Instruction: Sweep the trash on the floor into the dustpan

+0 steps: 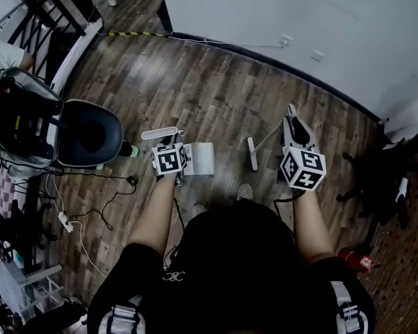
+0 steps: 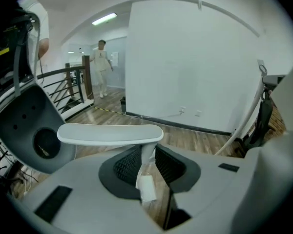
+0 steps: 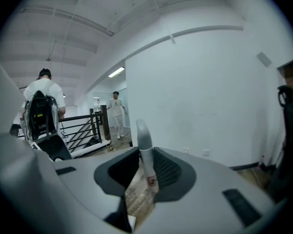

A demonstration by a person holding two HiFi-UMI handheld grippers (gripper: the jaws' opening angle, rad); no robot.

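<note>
In the head view my left gripper (image 1: 171,143) is shut on the upright handle of a white dustpan (image 1: 199,158), which rests on the wooden floor just right of it. The left gripper view shows the T-shaped dustpan handle (image 2: 110,133) rising between the jaws of the left gripper (image 2: 147,164). My right gripper (image 1: 295,129) is shut on a slanting broom handle (image 1: 267,138), with the broom head (image 1: 251,154) on the floor right of the dustpan. In the right gripper view that grey-white broom handle (image 3: 144,147) stands between the jaws of the right gripper (image 3: 145,172). I see no trash.
A black office chair (image 1: 89,135) stands at the left with cables (image 1: 90,204) trailing on the floor. A white wall (image 1: 299,19) runs along the back. A black chair base (image 1: 376,179) and a red item (image 1: 359,259) lie at the right. A person (image 2: 101,67) stands far off by a railing.
</note>
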